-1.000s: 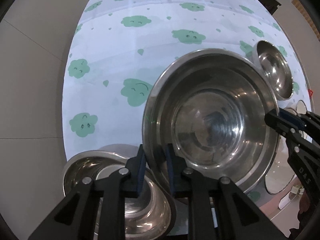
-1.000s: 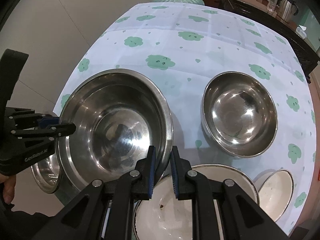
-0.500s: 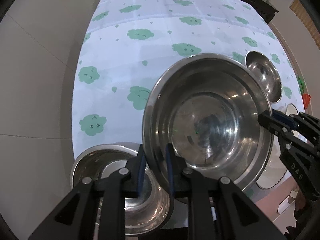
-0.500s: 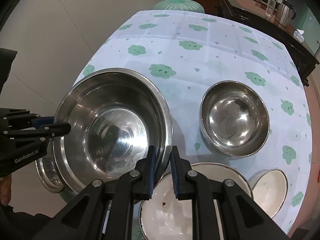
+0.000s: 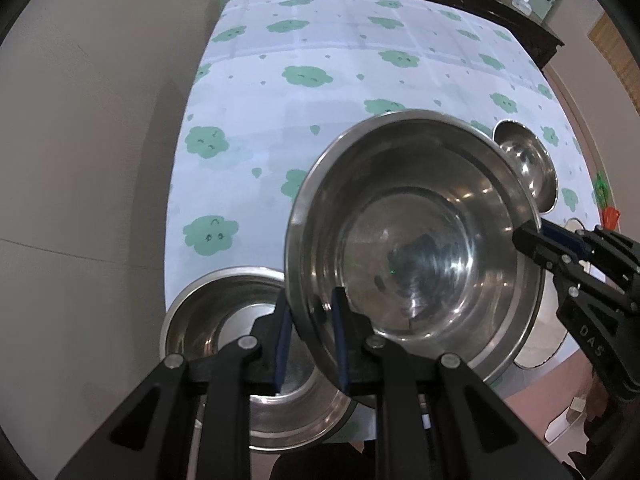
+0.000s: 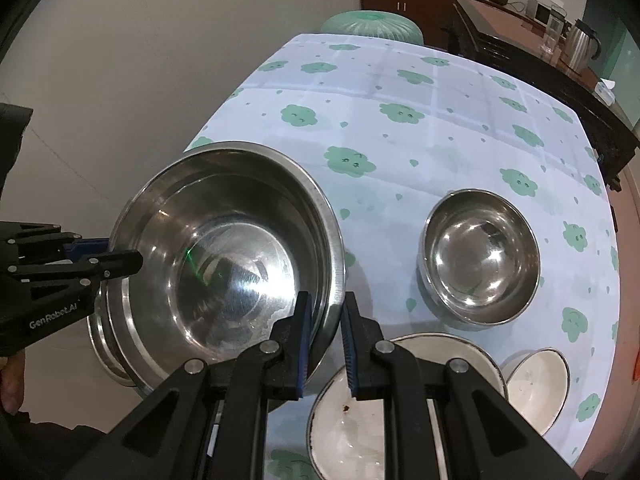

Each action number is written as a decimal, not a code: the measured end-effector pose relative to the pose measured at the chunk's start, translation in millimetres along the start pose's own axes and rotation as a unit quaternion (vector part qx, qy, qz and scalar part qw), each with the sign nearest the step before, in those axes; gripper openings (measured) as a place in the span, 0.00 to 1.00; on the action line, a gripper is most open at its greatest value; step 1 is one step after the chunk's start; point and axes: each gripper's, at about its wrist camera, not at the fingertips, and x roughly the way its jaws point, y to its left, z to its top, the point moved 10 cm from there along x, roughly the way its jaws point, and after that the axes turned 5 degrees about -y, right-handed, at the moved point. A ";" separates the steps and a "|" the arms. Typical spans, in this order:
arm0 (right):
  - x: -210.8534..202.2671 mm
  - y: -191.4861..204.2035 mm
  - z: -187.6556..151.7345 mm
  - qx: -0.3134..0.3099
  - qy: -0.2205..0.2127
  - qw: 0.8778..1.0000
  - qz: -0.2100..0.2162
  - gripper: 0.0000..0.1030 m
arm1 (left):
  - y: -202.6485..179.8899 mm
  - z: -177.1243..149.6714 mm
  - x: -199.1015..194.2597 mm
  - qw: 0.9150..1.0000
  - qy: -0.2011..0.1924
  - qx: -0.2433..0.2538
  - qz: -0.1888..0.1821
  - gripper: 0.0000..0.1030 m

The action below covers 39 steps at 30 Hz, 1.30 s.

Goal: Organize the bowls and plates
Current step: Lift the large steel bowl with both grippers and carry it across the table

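Observation:
I hold a large steel bowl (image 5: 416, 256) (image 6: 224, 264) in the air above the near edge of the table, gripped from two sides. My left gripper (image 5: 310, 308) is shut on its near rim, one pad inside and one outside. On the opposite rim my right gripper (image 6: 324, 304) is shut the same way. Each gripper shows in the other's view: the right gripper (image 5: 528, 236) and the left gripper (image 6: 124, 258). A second steel bowl (image 5: 224, 320) (image 6: 104, 344) sits on the table just below and left of the lifted one.
A smaller steel bowl (image 6: 480, 256) (image 5: 528, 164) stands on the cloud-print tablecloth (image 6: 400, 152). A white dish (image 6: 348, 412) and a small white bowl (image 6: 536, 380) lie near the front edge. A green stool (image 6: 372, 26) and a dark sideboard (image 6: 520, 16) lie beyond the table.
Both grippers have risen with the large bowl between them. The table and the bowl beneath have dropped further away, and more of the lower bowl shows.

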 end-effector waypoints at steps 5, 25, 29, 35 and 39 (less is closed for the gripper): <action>-2.6 10.7 1.9 -0.007 -0.002 1.000 0.004 0.16 | 11.3 -4.8 -7.8 1.000 -0.003 -0.008 0.001 0.16; -3.4 63.3 5.6 -0.043 -0.001 0.999 0.017 0.16 | 60.1 -23.9 -25.2 0.999 -0.014 -0.034 0.012 0.16; -3.4 72.2 6.6 -0.048 -0.002 0.999 0.017 0.16 | 68.0 -27.8 -26.4 0.999 -0.014 -0.037 0.013 0.16; -1.3 85.8 6.8 -0.055 0.000 0.998 0.019 0.16 | 79.7 -33.5 -26.6 0.999 -0.011 -0.043 0.014 0.16; 1.1 92.7 6.5 -0.057 0.002 0.998 0.020 0.16 | 86.9 -37.6 -27.0 0.999 -0.010 -0.046 0.013 0.16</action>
